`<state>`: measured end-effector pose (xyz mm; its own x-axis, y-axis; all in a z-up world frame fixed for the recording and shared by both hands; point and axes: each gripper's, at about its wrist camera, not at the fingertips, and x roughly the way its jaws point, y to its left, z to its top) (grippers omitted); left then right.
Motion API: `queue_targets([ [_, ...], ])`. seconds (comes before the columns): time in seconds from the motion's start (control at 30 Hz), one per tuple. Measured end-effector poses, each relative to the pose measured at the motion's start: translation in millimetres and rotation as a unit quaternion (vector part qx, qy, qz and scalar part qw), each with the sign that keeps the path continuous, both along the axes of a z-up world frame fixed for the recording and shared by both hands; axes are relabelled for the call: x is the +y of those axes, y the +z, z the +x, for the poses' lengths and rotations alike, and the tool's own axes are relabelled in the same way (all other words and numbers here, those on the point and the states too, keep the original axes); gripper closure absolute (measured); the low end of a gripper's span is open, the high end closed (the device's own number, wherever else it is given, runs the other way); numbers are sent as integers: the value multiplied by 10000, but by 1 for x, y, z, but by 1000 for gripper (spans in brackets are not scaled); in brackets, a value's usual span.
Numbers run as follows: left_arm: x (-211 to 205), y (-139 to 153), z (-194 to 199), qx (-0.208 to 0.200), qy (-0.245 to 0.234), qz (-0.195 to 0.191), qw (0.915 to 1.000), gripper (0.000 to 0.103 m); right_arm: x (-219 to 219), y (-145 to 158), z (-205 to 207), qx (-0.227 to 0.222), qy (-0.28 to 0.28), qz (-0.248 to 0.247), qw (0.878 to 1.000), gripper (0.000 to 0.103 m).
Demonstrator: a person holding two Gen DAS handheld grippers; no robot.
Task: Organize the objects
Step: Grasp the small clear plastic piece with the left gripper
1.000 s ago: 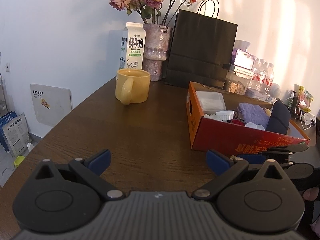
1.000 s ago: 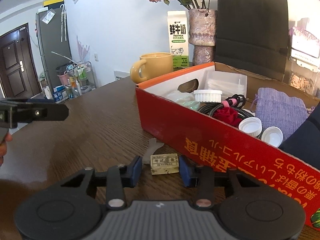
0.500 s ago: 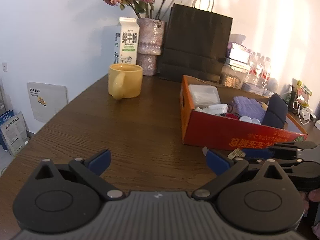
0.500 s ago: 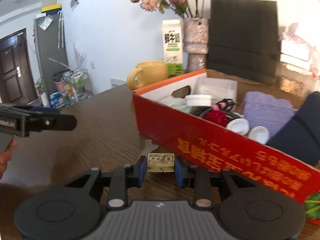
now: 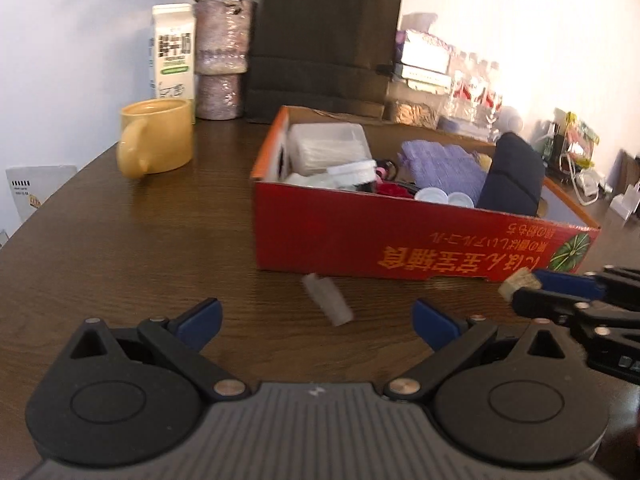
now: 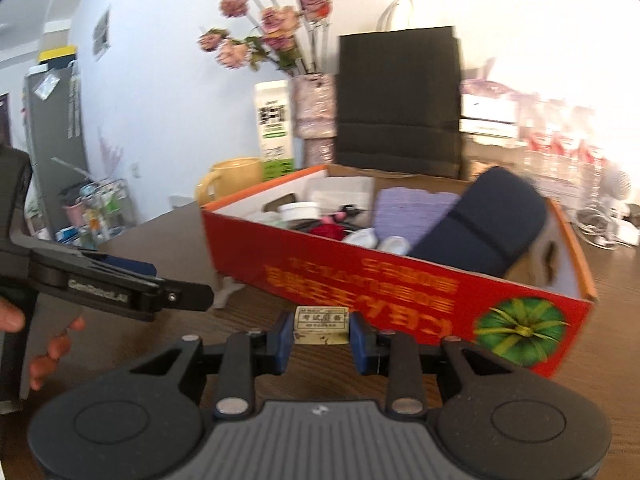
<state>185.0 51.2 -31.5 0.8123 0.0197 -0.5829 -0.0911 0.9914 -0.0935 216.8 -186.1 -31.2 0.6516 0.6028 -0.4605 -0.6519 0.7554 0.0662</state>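
My right gripper (image 6: pixel 321 334) is shut on a small beige eraser (image 6: pixel 321 324) with a printed label, held just off the table in front of the red cardboard box (image 6: pixel 400 280). In the left wrist view, that gripper (image 5: pixel 520 292) shows at the right edge with the eraser (image 5: pixel 507 283) at its tips. My left gripper (image 5: pixel 316 318) stands open over the wood table (image 5: pixel 120 260) with nothing between its fingers. A small translucent plastic piece (image 5: pixel 326 298) lies just ahead of it, near the box (image 5: pixel 360 248). The box holds a clear plastic case, white lids, a purple cloth and a dark navy roll.
A yellow mug (image 5: pixel 156 142), a milk carton (image 5: pixel 173 50), a vase of dried roses (image 5: pixel 222 60) and a black paper bag (image 5: pixel 324 44) stand at the back. Bottles and packets (image 5: pixel 472 84) crowd the back right. A hand (image 6: pixel 52 348) holds the left gripper (image 6: pixel 180 284).
The right gripper closed on the eraser, lifted it off the table and carried it right along the box front. The left gripper moved right, bringing the plastic piece into view.
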Motion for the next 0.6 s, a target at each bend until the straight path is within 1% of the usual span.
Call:
queue_targets([
  [0.07, -8, -1, 6, -22, 35, 125, 9999, 1, -8, 0, -1, -37, -125, 22, 9999, 74],
  [0.1, -10, -1, 8, -33, 58, 182, 9998, 3, -11, 0, -1, -48, -166, 29, 9998, 74],
  [0.23, -19, -4, 17, -24, 188, 346, 9992, 8, -19, 2, -3, -146, -289, 112, 9994, 74],
  [0.3, -22, -6, 20, 52, 223, 415, 9989, 17, -18, 2, -4, -188, -267, 107, 9994, 74],
  [0.33, -23, -7, 22, 94, 234, 408, 9989, 19, -16, 2, -4, -202, -246, 98, 9994, 74],
  [0.37, -22, -8, 22, 107, 239, 368, 9990, 24, -16, 2, -4, -209, -226, 89, 9995, 74],
  [0.43, -21, -10, 24, 141, 278, 295, 9991, 34, -16, 2, -5, -205, -190, 91, 9996, 74],
  [0.47, -21, -10, 25, 139, 307, 321, 9989, 40, -16, 2, -6, -209, -178, 100, 9996, 74],
  [0.5, -21, -10, 25, 131, 315, 330, 9989, 51, -16, 2, -6, -214, -169, 108, 9996, 74],
  [0.53, -21, -10, 25, 121, 324, 358, 9988, 57, -16, 2, -6, -218, -163, 112, 9996, 74],
  [0.57, -22, -10, 24, 109, 334, 383, 9986, 71, -15, 2, -7, -224, -162, 110, 9996, 74],
  [0.6, -21, -10, 24, 100, 337, 376, 9987, 88, -15, 3, -7, -226, -157, 108, 9996, 74],
])
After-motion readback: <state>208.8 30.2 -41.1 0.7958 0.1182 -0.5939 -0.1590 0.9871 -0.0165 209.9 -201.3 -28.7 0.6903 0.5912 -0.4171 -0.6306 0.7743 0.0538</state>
